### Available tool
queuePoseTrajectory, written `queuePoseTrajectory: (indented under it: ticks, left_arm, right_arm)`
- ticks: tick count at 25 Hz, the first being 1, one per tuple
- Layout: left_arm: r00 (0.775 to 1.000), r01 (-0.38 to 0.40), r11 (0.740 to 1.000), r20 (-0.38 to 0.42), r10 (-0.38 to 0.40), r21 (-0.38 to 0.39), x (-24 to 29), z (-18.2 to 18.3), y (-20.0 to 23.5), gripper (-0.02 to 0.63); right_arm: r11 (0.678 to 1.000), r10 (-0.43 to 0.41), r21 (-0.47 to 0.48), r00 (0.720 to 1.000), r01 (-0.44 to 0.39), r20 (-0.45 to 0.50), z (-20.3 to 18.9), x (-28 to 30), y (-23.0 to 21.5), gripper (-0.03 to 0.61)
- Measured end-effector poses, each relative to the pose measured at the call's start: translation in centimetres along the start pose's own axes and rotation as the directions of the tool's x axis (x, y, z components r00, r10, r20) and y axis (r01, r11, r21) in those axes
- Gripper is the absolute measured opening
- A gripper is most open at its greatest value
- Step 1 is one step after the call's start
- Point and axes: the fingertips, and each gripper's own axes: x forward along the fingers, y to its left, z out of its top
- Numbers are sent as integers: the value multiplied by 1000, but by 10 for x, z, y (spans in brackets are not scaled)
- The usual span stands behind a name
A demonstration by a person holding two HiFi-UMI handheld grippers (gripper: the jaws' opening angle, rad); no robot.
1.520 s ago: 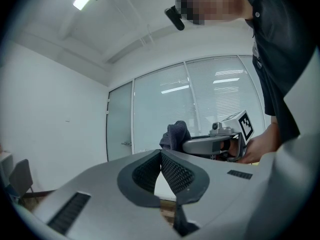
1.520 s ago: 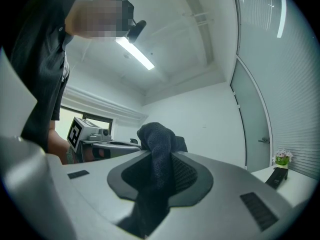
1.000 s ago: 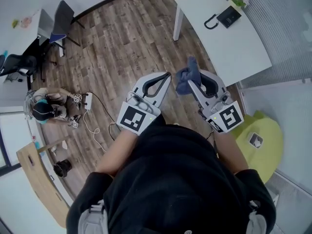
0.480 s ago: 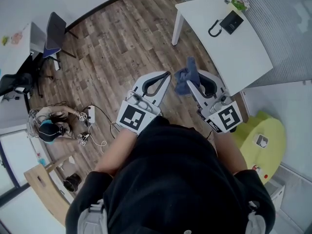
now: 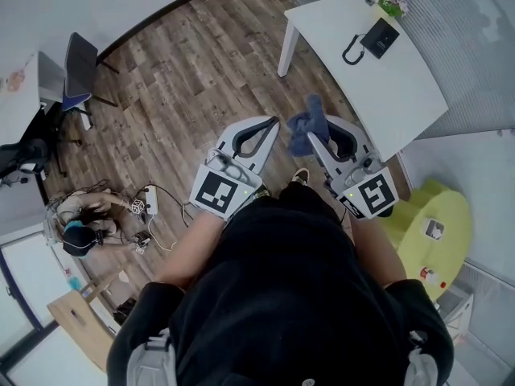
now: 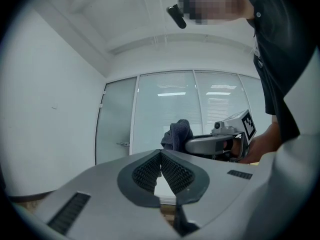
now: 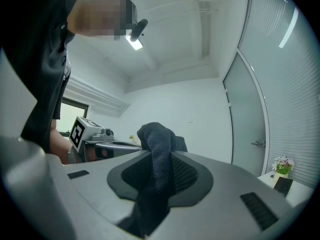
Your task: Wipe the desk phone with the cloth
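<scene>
The black desk phone (image 5: pixel 378 37) with its handset (image 5: pixel 352 50) lies near the far end of a white table (image 5: pixel 402 95) at the upper right of the head view. My right gripper (image 5: pixel 312 141) is shut on a dark blue cloth (image 5: pixel 309 125), held in the air short of the table; the cloth (image 7: pixel 156 149) bunches up between its jaws. My left gripper (image 5: pixel 272 125) is shut with nothing in it, beside the right one over the wooden floor. Its tips meet in the left gripper view (image 6: pixel 160 155), where the cloth (image 6: pixel 176 134) shows too.
A small potted plant (image 5: pixel 389 2) stands on the table beyond the phone. A yellow-green round seat (image 5: pixel 434 232) sits at the right. A chair (image 5: pixel 72 75) and desk stand at the far left. A person (image 5: pixel 76 227) sits on the floor among cables at the left.
The view has shifted: the table and phone sit slightly nearer and further left, the floor items have slid down. Both grippers hold the same pose, cloth still gripped.
</scene>
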Motion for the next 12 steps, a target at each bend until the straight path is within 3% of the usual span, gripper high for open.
queuePoseTrajectory:
  ticks: [12]
  left_arm:
    - [1000,-1,1000,-15,2,19,66,-4,46,11]
  right_arm:
    - [1000,-2,18,1000,2,14,-13,35,-75,106]
